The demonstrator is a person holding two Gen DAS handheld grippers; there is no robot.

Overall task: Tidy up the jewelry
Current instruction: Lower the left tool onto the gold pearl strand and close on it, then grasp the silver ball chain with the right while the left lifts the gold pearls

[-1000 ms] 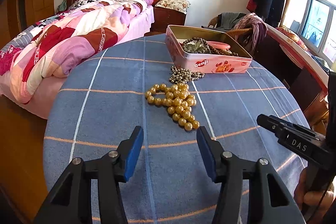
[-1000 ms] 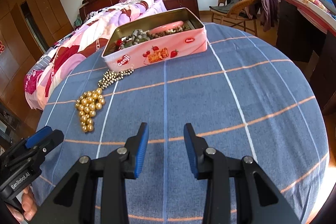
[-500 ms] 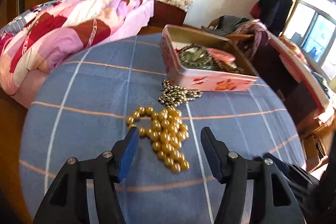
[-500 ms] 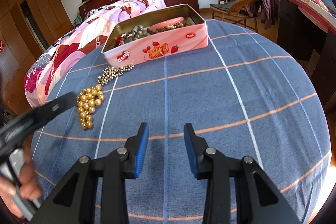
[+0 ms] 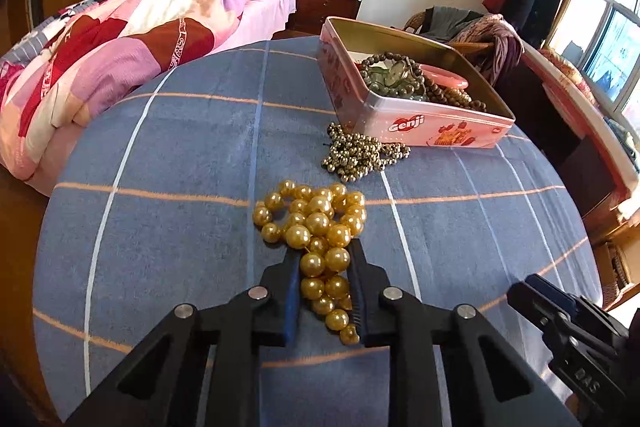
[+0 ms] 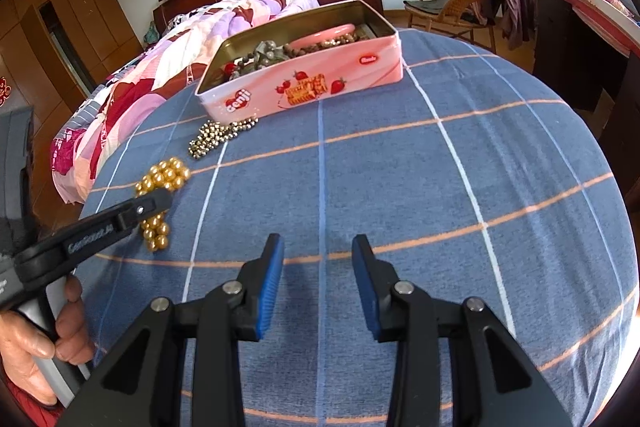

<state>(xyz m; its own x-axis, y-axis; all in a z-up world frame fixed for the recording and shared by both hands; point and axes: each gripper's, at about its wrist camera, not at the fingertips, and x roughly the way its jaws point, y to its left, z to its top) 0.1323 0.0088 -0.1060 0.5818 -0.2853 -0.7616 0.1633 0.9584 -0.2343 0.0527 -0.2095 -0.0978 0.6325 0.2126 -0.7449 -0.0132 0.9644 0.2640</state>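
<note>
Left wrist view first, with the pink tin as the landmark: well to its left lies a bed under a patchwork quilt of pink, maroon and white. On the blue checked tablecloth, in front of the tin and toward the camera, one strand of large glossy gold beads lies bunched, and the left gripper has its two blue-padded fingers pressed against the near end of that strand, closed on it. Just in front of the tin's near corner, touching or almost touching its wall, sits one heap of much smaller metallic gold beads. The tin is rectangular, its metal interior bare, its side printed "Genji" with a biscuit picture; inside it are dark round-bead strands, greenish pieces and one pink bangle. To the right of the tin and nearer the camera, a black device body reads "DAS". From the right wrist view, the left gripper's arm, lettered illegibly, crosses the large gold beads left of the tin, which shows strawberries beside the logo. The right gripper hangs in front of the tin over bare cloth, jaws spread apart, holding nothing.
</note>
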